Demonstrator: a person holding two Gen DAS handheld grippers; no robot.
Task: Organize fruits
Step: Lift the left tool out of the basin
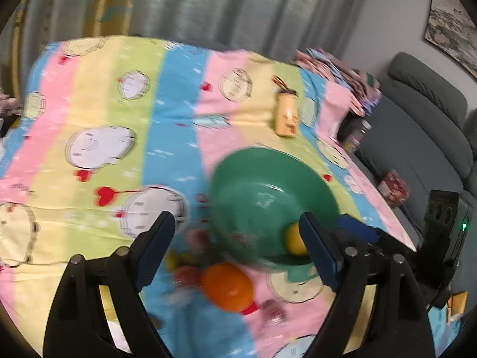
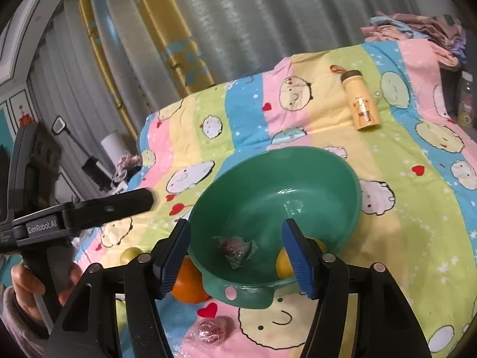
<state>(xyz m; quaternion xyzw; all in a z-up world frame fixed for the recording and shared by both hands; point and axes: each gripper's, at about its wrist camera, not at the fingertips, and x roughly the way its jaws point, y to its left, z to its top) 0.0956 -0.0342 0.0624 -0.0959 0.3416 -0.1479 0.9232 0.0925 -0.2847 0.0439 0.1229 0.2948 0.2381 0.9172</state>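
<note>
Striped cartoon bedding (image 2: 387,238) is covering the bed under your green bowl (image 2: 328,179), which is holding one wrapped fruit (image 2: 237,250). An orange (image 2: 187,283) is lying just beside its near rim, a yellow fruit (image 2: 283,264) and another wrapped fruit (image 2: 210,329) close by. Your right tool (image 2: 237,259) and left tool (image 1: 237,250) are both gaping, gripping nothing. Try approaching the orange squarely before squeezing. Blur is smearing the left view, so small fruits there are hard to identify.
</note>
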